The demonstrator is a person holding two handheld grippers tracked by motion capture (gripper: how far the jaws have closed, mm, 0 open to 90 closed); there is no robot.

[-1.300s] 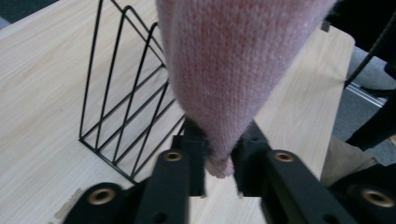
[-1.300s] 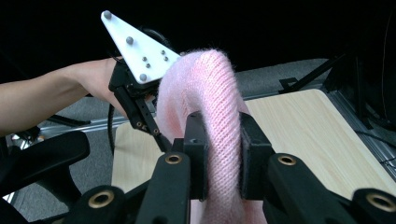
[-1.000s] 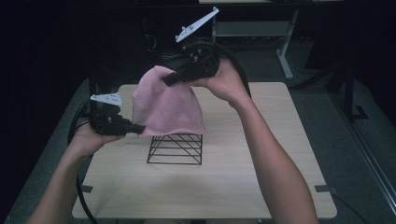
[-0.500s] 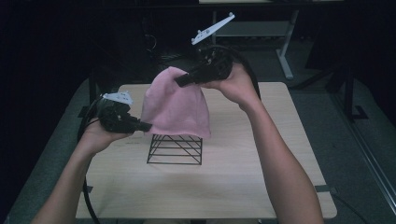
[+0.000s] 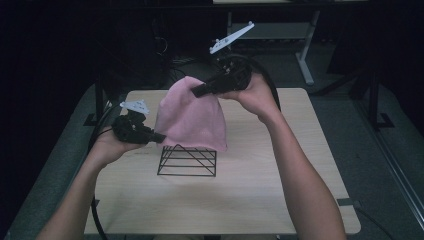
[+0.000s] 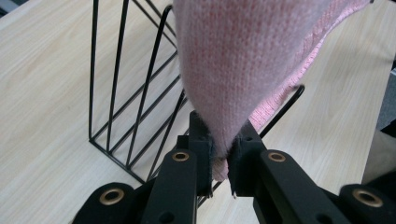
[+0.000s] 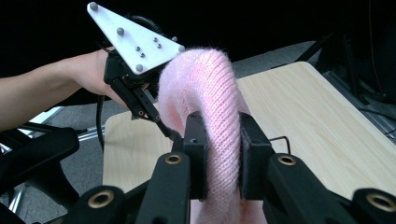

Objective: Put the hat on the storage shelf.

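Observation:
A pink knitted cloth (image 5: 190, 117) hangs in the air over a black wire rack (image 5: 187, 161) that stands on the table. My left gripper (image 5: 159, 136) is shut on the cloth's lower left corner (image 6: 224, 140), close beside the rack's wires (image 6: 135, 107). Higher up, my right gripper (image 5: 196, 91) is shut on the cloth's top edge, and the knit (image 7: 217, 135) bulges up between its jaws. The cloth's hem drapes just over the rack's top. In the right gripper view the left gripper's grey plate (image 7: 133, 39) shows behind the cloth.
The light wooden table (image 5: 280, 190) has bare room in front of and to the right of the rack. Beyond its far edge are dark floor, cables and a white desk frame (image 5: 305, 65).
Both grippers have carried the cloth to the right and a little forward; it now hangs more squarely above the rack. Both grips are unchanged.

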